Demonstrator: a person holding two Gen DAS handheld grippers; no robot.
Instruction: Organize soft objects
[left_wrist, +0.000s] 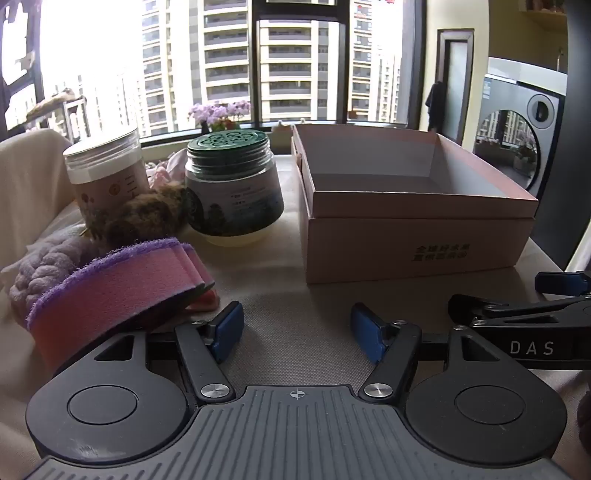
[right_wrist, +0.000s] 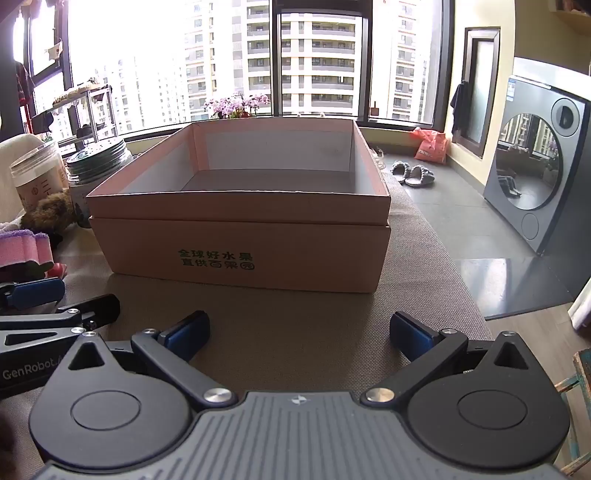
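Note:
A pink sponge with a purple scrub layer (left_wrist: 110, 284) lies at the left, just ahead of my left gripper's left finger. Behind it sit a lilac knitted cloth (left_wrist: 40, 269) and a brown furry toy (left_wrist: 147, 216). An open pink cardboard box (left_wrist: 417, 236) stands to the right, and it looks empty. My left gripper (left_wrist: 297, 330) is open and empty, low over the table. My right gripper (right_wrist: 299, 334) is open and empty in front of the box (right_wrist: 240, 254). The sponge (right_wrist: 22, 249) and the furry toy (right_wrist: 48, 214) show at the left in the right wrist view.
Two jars stand behind the soft things: a clear-lidded one (left_wrist: 107, 173) and a green-lidded one (left_wrist: 232, 192). The table wears a beige cloth (left_wrist: 295, 295). A cream chair back (left_wrist: 26, 177) is at the left. A washer (right_wrist: 535, 184) and slippers (right_wrist: 412, 173) are on the floor to the right.

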